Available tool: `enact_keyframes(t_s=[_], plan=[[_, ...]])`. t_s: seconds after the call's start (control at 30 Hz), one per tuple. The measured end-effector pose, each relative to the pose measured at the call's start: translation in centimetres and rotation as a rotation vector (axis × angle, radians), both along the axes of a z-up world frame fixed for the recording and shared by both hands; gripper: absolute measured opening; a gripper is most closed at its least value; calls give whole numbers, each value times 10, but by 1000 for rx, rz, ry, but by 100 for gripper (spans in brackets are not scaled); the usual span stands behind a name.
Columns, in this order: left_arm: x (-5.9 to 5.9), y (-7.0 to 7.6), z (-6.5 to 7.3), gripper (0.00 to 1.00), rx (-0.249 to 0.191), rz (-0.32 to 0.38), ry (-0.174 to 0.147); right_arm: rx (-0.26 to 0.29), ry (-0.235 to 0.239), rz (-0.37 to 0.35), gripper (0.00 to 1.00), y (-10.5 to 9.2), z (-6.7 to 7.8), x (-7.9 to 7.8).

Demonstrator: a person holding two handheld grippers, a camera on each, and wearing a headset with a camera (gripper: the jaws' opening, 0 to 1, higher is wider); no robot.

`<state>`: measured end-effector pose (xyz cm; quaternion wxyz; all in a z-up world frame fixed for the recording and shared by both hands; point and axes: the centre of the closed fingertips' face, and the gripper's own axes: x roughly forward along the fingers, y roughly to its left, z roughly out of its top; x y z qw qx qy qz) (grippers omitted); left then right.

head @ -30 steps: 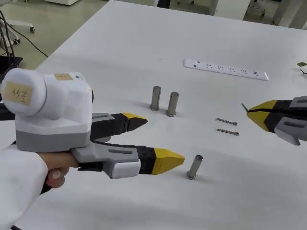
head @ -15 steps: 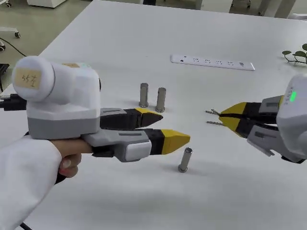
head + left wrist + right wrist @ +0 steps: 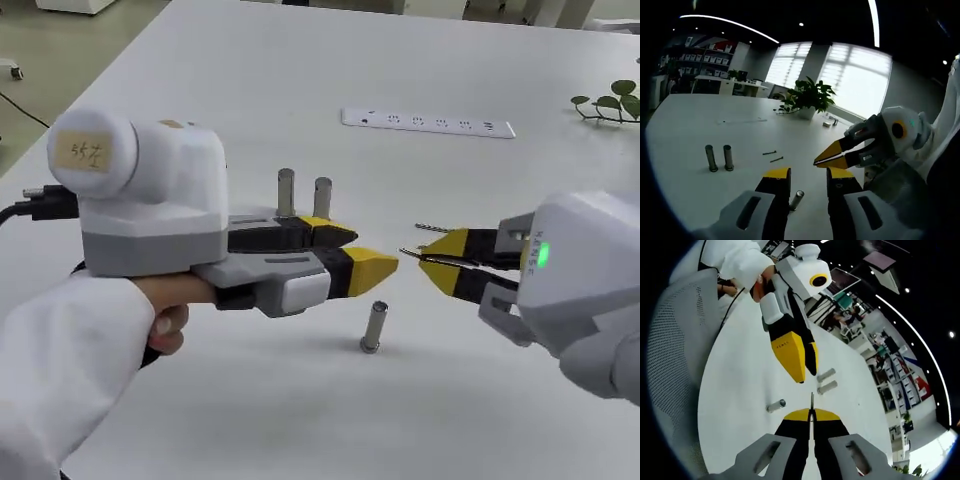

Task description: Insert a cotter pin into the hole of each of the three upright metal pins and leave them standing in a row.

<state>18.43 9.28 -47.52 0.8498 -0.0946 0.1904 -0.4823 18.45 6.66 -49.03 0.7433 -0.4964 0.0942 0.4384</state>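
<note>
The right gripper (image 3: 424, 258), at the middle right of the head view, is pinching a thin cotter pin (image 3: 811, 401) between its pressed-together yellow tips. The left gripper (image 3: 372, 250) is hovering just opposite with its jaws spread and nothing between them. The lone metal pin (image 3: 374, 327) is standing on the white table (image 3: 250, 80) in the lower centre, below both tips. To do this step well, I think the left jaws should be closing low on that pin, leaving its cross hole free (the hole is too small to see here), while the cotter pin is coming level with it. Two more metal pins (image 3: 286, 192) are standing side by side behind the left gripper, and the spare cotter pins (image 3: 769, 152) are lying near the right tips, so a careless sweep could be knocking them. A power strip (image 3: 428, 123) is lying near the top.
</note>
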Motion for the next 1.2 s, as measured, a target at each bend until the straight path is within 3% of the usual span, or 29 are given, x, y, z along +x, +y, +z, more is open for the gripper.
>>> enact_keyframes(t_s=[0.1,0.57,0.77,0.87,1.0,1.2], plan=[[-1,-4,2,22,-2,-10,-16,-7,-10,15,0,4,1,-3],[-7,-10,3,10,-11,-48,-6,-39,-54,71,0,18,7,-9],[-8,-10,2,4,-15,-52,6,-46,-62,72,0,20,7,-8],[-8,-8,2,3,-30,-47,31,-34,-49,73,0,21,8,-9],[-7,-7,2,0,-31,-48,33,-33,-54,80,0,22,9,-9],[-8,-6,2,0,-37,-64,56,-35,-58,91,0,24,9,-10]])
